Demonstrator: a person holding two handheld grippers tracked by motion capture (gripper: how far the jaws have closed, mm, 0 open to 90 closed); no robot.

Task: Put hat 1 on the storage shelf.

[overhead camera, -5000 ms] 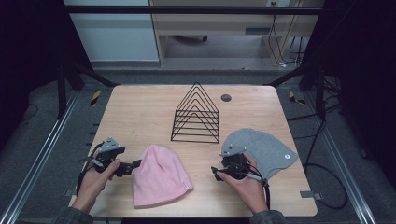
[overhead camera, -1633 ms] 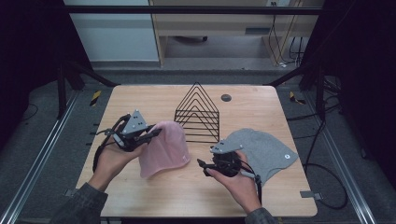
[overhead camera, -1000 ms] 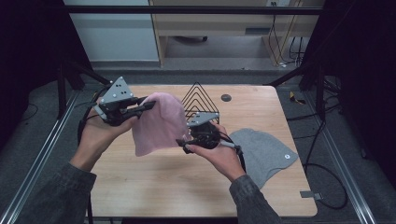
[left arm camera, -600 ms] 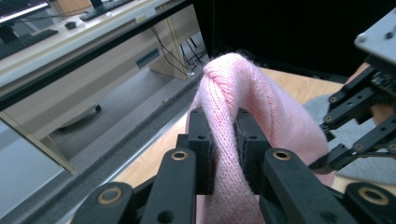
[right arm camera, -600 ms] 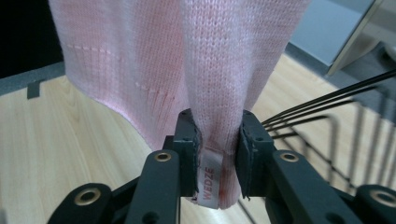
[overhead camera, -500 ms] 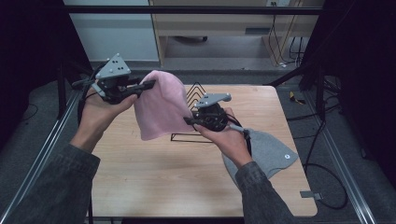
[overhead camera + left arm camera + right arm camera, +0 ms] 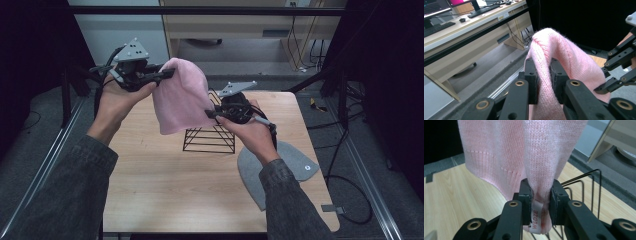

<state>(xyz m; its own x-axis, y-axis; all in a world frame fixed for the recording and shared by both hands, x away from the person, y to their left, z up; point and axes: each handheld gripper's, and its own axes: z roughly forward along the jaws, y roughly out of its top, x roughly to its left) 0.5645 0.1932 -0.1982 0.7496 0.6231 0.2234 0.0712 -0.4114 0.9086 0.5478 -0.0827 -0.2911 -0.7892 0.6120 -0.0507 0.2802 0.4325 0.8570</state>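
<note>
A pink knitted beanie hangs in the air above the table, held between both grippers. My left gripper is shut on its upper fold, up at the left; the knit is pinched between the jaws. My right gripper is shut on the beanie's lower edge near a white label, just above the black wire rack. A grey beanie lies flat on the table at the right, partly under the right forearm.
The wooden table has bare room at the front and left. The wire rack's bars stand right behind the right gripper. Metal rails run along both table sides, and a desk with a keyboard stands beyond.
Both grippers have lifted the pink beanie off the table and carried it up and back over the wire rack. The grey beanie stays on the table.
</note>
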